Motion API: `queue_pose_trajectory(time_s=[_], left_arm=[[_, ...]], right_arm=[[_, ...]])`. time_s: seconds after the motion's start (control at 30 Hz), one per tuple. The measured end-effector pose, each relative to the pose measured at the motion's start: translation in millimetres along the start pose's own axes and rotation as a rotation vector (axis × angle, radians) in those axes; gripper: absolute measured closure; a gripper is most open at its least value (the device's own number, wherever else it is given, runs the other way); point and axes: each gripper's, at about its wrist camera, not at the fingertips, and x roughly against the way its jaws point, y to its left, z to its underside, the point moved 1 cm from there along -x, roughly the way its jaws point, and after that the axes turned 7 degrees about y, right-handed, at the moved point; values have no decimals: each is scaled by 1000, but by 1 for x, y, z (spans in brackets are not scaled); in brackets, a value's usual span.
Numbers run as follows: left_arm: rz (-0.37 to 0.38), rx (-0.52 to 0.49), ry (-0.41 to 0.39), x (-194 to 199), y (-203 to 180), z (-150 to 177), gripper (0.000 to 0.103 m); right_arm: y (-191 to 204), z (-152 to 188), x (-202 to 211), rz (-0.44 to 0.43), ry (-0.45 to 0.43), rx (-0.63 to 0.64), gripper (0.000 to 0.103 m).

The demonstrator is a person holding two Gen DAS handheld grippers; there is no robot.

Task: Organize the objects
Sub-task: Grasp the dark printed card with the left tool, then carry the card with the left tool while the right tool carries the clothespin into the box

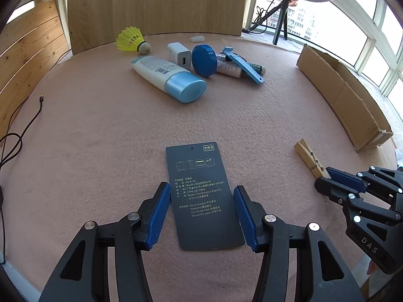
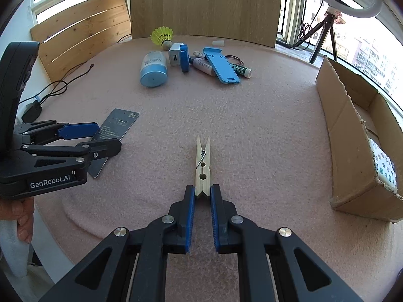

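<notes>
A dark printed card [image 1: 199,171] lies flat on the pink mat [image 1: 100,130], close in front of me. My left gripper [image 1: 201,193] straddles it, and its blue pads [image 1: 161,209] meet the card's two long edges. In the right wrist view the same card [image 2: 121,123] lies partly under the left gripper [image 2: 108,137]. My right gripper [image 2: 202,191] is shut on the near end of a wooden clothespin [image 2: 202,166], which points away along the mat. The left wrist view shows that clothespin [image 1: 308,159] at the right, in the right gripper [image 1: 325,176].
At the back of the mat lie a lotion bottle [image 1: 166,75], a yellow shuttlecock [image 1: 131,39], a white charger [image 1: 178,55], a blue round lid [image 1: 204,60] and a blue stand [image 2: 221,68]. An open cardboard box [image 2: 352,136] stands at the right. A black cable [image 1: 20,136] trails on the left.
</notes>
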Motion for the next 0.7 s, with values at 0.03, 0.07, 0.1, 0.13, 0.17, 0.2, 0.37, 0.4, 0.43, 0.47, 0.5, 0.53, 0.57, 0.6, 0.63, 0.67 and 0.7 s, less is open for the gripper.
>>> queue_pose_trajectory(time_s=[0.03,0.07,0.1,0.13,0.17,0.2,0.37,0.4,0.43,0.47,0.5,0.53,0.57,0.6,0.63,0.67,0.7], left_arm=[[1,-5,1,1,0,2,48],[5,-8,4,2,0,3,48],[10,-8,5,4,-1,4,48],[13,-7,3,6,-1,5,48],[13,-3,-1,8,0,6,48],[15,4,-2,10,0,6,48],[12,19,-34,26,2,1,48],[10,22,-43,31,2,-2,48],[9,26,-53,37,3,-5,48],[8,28,-62,42,3,-9,48],[5,30,-75,48,3,-12,48],[2,32,-88,55,3,-16,48],[1,33,-101,61,3,-20,48],[-2,34,-114,67,3,-23,48],[-4,36,-126,73,3,-27,48],[-4,36,-137,79,3,-31,48],[-6,34,-146,83,3,-34,48]], right_arm=[[1,-1,-1,7,-2,1,89],[2,-3,-2,12,-3,0,89],[2,-5,-3,16,-3,-2,89],[3,-7,-4,17,-4,-4,89],[3,-9,-5,17,-5,-6,90],[3,-10,-5,16,-4,-6,92],[-1,-15,-3,1,-9,-26,92],[-1,-17,1,-1,-20,-33,92],[-2,-21,6,-4,-33,-37,92],[-3,-25,12,-4,-49,-39,92],[-3,-29,18,-5,-65,-42,92],[-4,-34,24,-8,-79,-44,92],[-4,-39,30,-8,-91,-44,92],[-4,-43,36,-6,-107,-44,92],[-4,-48,42,-5,-122,-45,92],[-5,-51,48,-5,-135,-47,92],[-5,-55,53,-4,-146,-49,92]])
